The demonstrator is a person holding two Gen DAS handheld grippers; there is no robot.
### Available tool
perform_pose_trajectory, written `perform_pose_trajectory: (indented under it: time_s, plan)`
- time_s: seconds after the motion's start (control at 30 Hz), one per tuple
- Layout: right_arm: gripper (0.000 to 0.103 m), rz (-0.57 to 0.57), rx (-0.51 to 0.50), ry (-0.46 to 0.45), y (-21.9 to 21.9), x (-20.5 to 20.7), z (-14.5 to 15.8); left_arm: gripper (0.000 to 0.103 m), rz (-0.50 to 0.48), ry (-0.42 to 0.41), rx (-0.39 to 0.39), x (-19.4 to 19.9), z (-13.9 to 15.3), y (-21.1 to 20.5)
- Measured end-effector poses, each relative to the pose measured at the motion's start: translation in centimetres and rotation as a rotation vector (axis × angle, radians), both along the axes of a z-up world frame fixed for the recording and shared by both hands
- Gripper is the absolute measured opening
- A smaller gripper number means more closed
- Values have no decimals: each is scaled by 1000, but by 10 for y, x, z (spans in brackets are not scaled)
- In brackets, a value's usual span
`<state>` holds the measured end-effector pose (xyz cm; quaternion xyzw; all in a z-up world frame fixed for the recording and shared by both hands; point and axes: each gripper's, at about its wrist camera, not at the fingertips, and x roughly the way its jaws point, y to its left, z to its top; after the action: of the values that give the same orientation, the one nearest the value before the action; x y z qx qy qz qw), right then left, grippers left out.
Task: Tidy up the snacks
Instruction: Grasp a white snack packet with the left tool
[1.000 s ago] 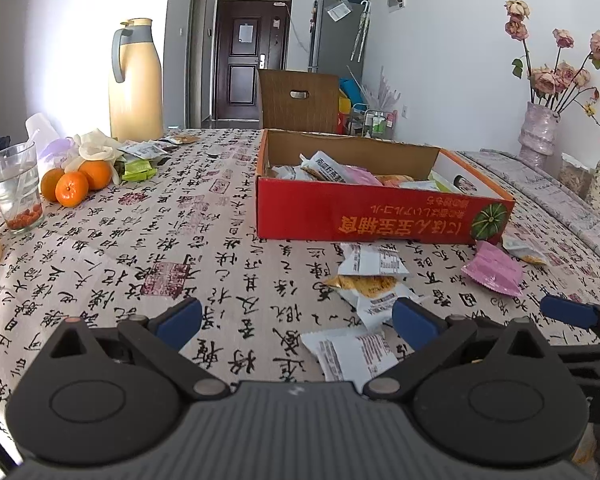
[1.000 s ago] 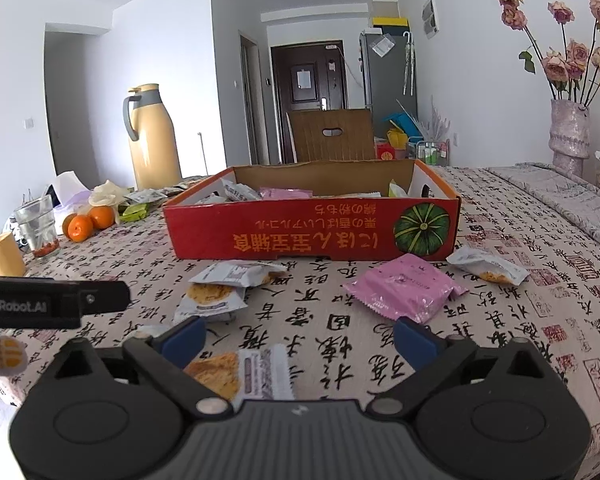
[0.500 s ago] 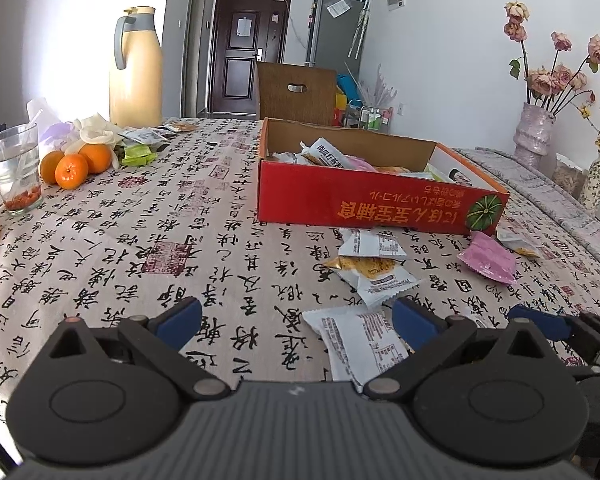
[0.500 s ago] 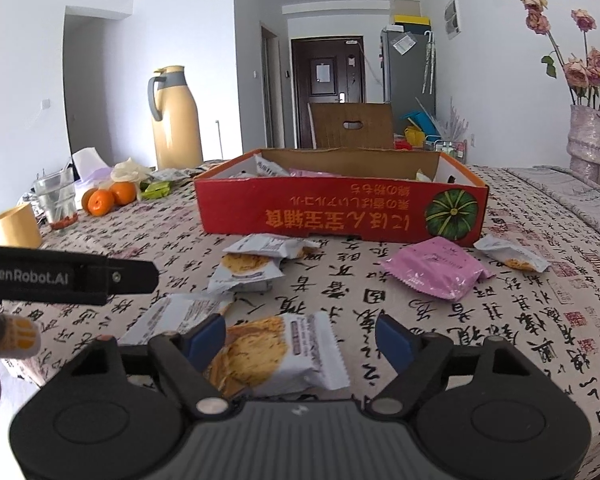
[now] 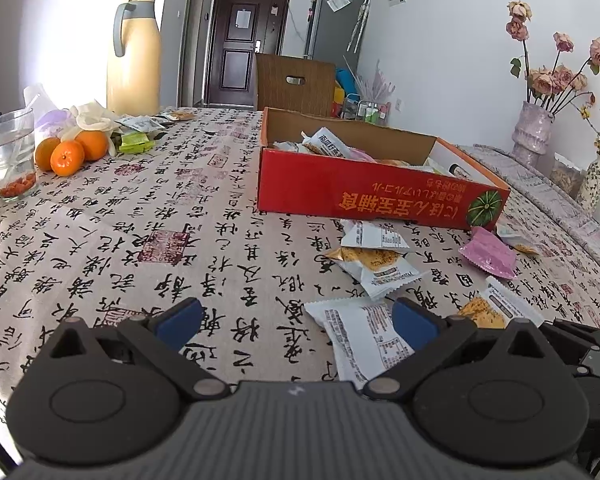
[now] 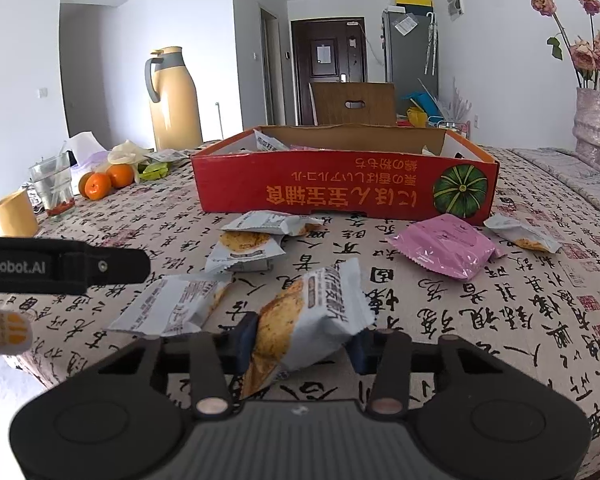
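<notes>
My right gripper (image 6: pixel 304 342) is closing its jaws on a white cracker packet (image 6: pixel 312 308). The blue pads press its sides and the packet stands crumpled and tilted up off the cloth. My left gripper (image 5: pixel 296 322) hangs open low over the tablecloth. A flat white packet (image 5: pixel 360 328) lies by its right fingertip, not gripped. The red cardboard box (image 6: pixel 340 192) sits further back with several packets inside. Loose in front of it lie two stacked cracker packets (image 6: pixel 248 244), a pink packet (image 6: pixel 444 250) and a small packet (image 6: pixel 524 234).
At the table's left stand a tan thermos jug (image 5: pixel 134 56), oranges (image 5: pixel 68 156), a glass (image 5: pixel 10 156) and a yellow cup (image 6: pixel 10 216). A vase of dried roses (image 5: pixel 534 136) stands far right. The near table edge runs just below both grippers.
The right jaws have come together from wide apart onto the cracker packet, which now stands tilted up between the pads. The left gripper has stayed open and nearly still.
</notes>
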<state>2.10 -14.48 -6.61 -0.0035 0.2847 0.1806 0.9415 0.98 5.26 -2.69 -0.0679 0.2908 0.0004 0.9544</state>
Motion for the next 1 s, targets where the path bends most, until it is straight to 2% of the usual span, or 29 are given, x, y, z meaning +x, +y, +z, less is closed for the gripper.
perform_pose_trajectory:
  time_s: [0.2, 0.5, 0.8, 1.0]
  plan:
    - [43, -7, 33, -22, -9, -1, 6, 103, -3, 18, 6, 4, -2, -4]
    - [43, -83, 79, -54, -39, 2, 13, 103, -11, 63, 12, 16, -7, -23]
    - [43, -116, 106, -56, -57, 5, 11, 103, 47, 116, 51, 31, -14, -42]
    - [43, -117, 117, -52, -60, 7, 9, 85, 71, 127, 73, 34, -18, -50]
